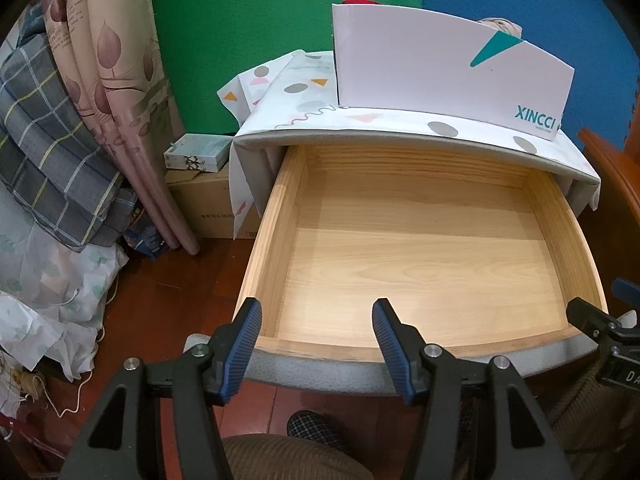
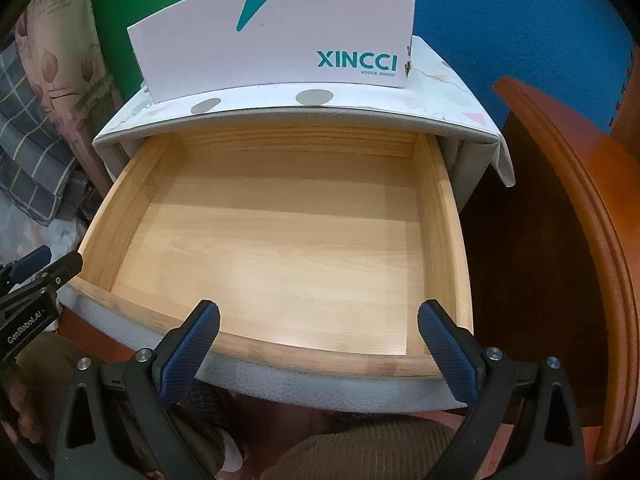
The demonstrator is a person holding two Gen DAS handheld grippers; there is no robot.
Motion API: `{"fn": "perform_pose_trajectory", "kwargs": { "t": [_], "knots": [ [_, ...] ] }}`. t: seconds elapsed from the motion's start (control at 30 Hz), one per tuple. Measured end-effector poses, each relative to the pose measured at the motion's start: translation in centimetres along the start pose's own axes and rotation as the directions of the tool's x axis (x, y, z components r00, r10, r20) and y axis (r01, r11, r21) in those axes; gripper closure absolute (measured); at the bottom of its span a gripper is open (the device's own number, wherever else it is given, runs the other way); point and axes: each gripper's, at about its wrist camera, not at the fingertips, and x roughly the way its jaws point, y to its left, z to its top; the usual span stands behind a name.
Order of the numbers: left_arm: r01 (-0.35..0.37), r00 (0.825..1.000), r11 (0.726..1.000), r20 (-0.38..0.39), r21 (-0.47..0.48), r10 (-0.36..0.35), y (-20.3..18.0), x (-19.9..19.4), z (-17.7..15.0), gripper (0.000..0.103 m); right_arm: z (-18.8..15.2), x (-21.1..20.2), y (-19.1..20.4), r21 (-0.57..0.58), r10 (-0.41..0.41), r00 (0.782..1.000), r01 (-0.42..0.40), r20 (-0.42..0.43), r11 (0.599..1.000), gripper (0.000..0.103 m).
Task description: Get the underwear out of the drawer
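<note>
Nearest the cameras, both tools hang over the drawer's front edge. The left gripper [image 1: 317, 312] has its blue ribbed pads spread, with nothing between them. The right gripper [image 2: 319, 314] is likewise spread wide, its jaws bare. Each tool shows at the margin of the other's view. Below them lie the person's brown corduroy legs [image 1: 280, 456] and a checked slipper [image 1: 314, 426] on the dark red floor.

The drawer [image 2: 444, 240] stands pulled well out of a low cabinet. It is pale wood with visible grain, straight side walls and a grey padded front panel [image 2: 320, 386]. Its floor is bare board in both views; no underwear can be seen in it. At the top rim of the box beyond, small bits of red fabric [image 1: 358, 0] and beige fabric [image 1: 498, 24] show, too little to identify.

On the cabinet top, a white cloth [image 1: 304, 92] printed with grey dots and coloured triangles drapes over the edges. On it stands a white shoe box [image 2: 280, 48], teal triangle on its face, lettered "XINCCI, VOGUE SHOES".

To the left: cardboard boxes [image 1: 208, 204], a patterned curtain [image 1: 108, 80] and piled plaid bedding [image 1: 44, 132]. To the right: orange-brown wooden furniture [image 2: 580, 220]. Behind: green and blue foam wall panels [image 1: 240, 20].
</note>
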Motion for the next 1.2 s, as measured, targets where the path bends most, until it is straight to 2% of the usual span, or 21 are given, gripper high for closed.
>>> {"fn": "perform_pose_trajectory", "kwargs": {
  "t": [1.2],
  "knots": [
    [0.006,1.0,1.0,0.002,0.004,-0.006,-0.16,0.08,0.11,0.044,-0.06,0.4,0.03,-0.007,-0.005,1.0,0.005,-0.013,1.0,0.005]
  ]
}}
